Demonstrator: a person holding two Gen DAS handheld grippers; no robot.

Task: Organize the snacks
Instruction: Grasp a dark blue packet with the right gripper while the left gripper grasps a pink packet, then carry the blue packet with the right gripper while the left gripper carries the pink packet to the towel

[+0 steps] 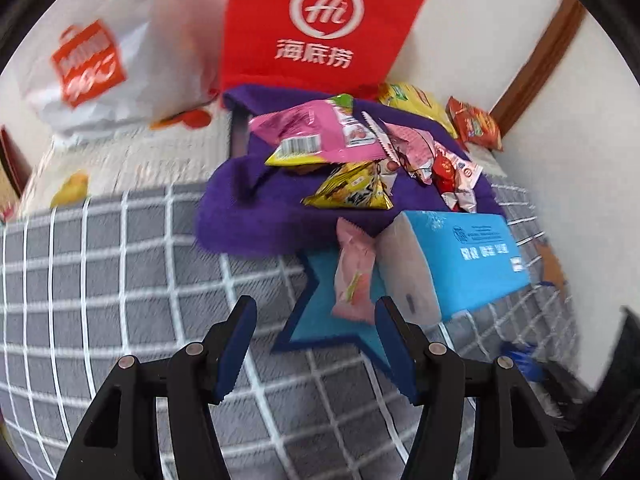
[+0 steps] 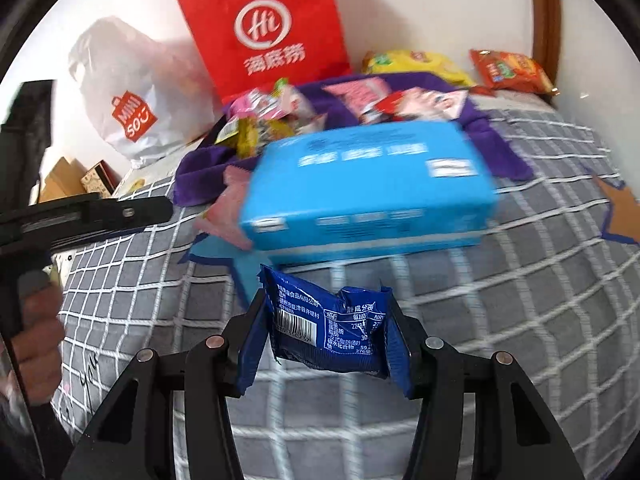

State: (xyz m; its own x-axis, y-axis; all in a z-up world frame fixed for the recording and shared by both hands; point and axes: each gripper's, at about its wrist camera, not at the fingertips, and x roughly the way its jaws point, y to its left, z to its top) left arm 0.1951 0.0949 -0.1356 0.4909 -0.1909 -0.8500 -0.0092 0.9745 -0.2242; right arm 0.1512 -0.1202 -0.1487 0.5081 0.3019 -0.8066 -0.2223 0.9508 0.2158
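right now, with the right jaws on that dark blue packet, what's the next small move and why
Probably carry the dark blue packet forward and low toward the blue star mat. The right gripper already clamps it above the checked cover, the mat lies just ahead beside the blue box, and the left gripper is open and empty.

Left wrist view sits low over the grey checked bedcover [image 1: 120,280], looking forward between its own two fingers toward the wall, angled slightly right; the blue box [image 1: 464,260] and the pink packet [image 1: 354,280] lie close ahead, the purple cloth [image 1: 240,216] with snacks just beyond. Right wrist view looks the same general way from further right and a bit nearer the box [image 2: 372,184], which fills its centre. Both share the box, the purple cloth [image 2: 492,136], the red bag [image 1: 320,20] [image 2: 268,32] and the white bag [image 1: 104,68] [image 2: 124,92] against the wall. The left gripper [image 2: 120,210] shows at the right view's left edge.
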